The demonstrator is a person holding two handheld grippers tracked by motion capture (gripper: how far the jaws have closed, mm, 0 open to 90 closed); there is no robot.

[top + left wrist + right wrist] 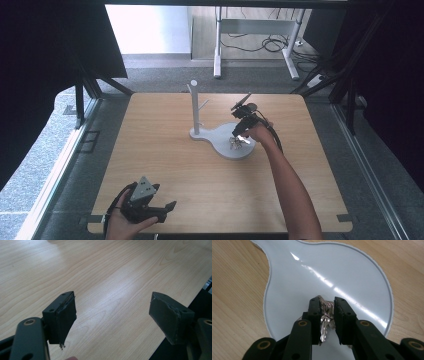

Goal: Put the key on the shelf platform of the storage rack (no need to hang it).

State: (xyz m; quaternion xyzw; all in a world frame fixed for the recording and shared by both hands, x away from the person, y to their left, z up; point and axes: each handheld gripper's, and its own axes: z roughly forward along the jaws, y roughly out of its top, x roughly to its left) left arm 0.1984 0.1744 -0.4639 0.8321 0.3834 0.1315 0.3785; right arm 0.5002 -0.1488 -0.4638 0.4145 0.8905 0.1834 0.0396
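While held low at the near left corner of the wooden table [165, 165], gapes wide with nothing between its jaws: left gripper [167, 212] [112, 315], idle and well apart from the work. Farther in, at mid-table, pinched nearly shut: right gripper [239, 136] [327, 306], clamped on a tangle of what look like silvery keys [237, 144] [324, 326] lying on the round white dish [222, 150] [312, 277] at the foot of a hooked stand [194, 110]. Judged a shaky hold, caught by only part of the bunch, with loose pieces beside. Likely to slip or swing on lifting, dropping back onto the glossy dish or skidding off onto the table. Could also snag or tip the slim stand behind if carried carelessly toward its hooks.
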